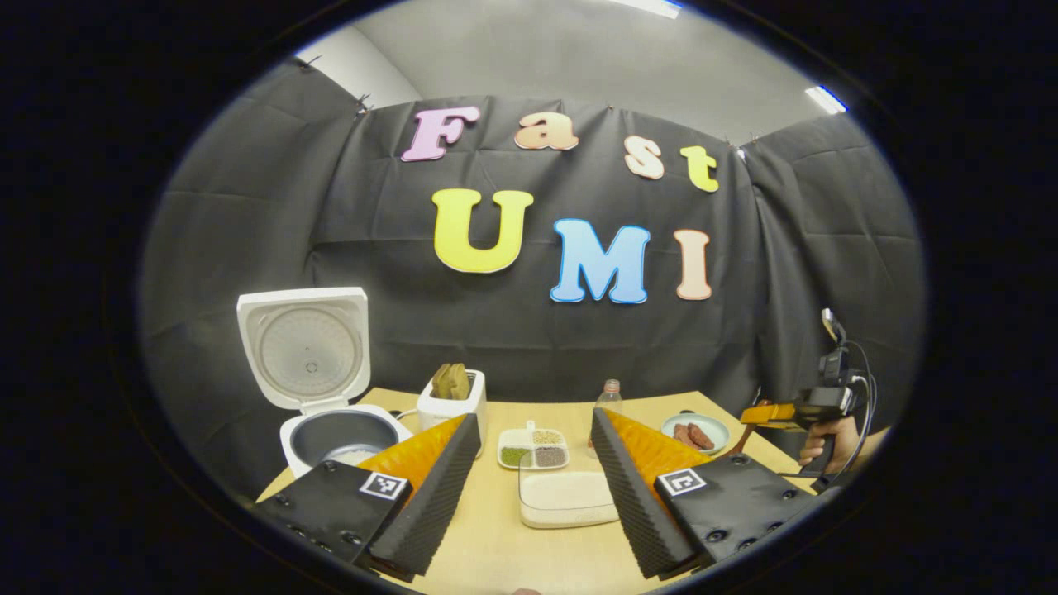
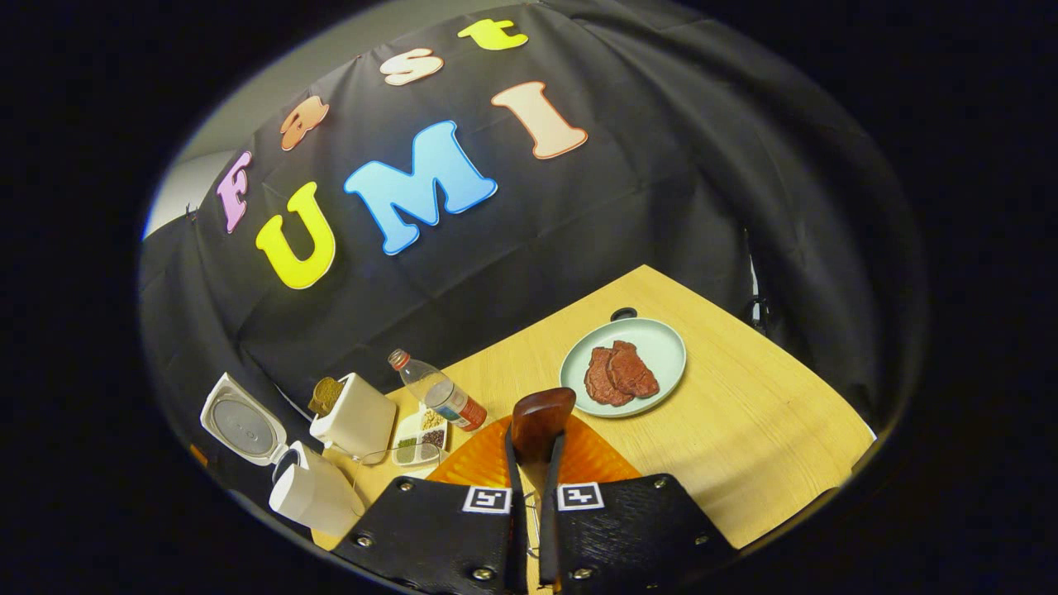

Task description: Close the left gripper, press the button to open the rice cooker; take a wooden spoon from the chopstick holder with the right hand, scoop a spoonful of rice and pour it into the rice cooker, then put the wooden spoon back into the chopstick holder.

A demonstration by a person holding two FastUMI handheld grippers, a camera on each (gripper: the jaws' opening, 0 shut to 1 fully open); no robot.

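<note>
The white rice cooker [image 1: 335, 413] is seen at the table's left end with its lid raised upright (a little rice lies in the grey inner pot). Just beside it stands the white square chopstick holder [image 1: 450, 402]. The left gripper [image 1: 533, 483] is held with its fingers spread wide apart above a clear shallow tray of white rice [image 1: 566, 498]. The right gripper [image 2: 533, 475] is clamped on the dark brown wooden spoon [image 2: 541, 421], whose end is raised above the light wooden table [image 2: 744, 430], near a pale green plate of red meat slices [image 2: 661, 347].

left gripper view level over table [image 1: 496, 529], right gripper view tilted, both facing wall
</note>
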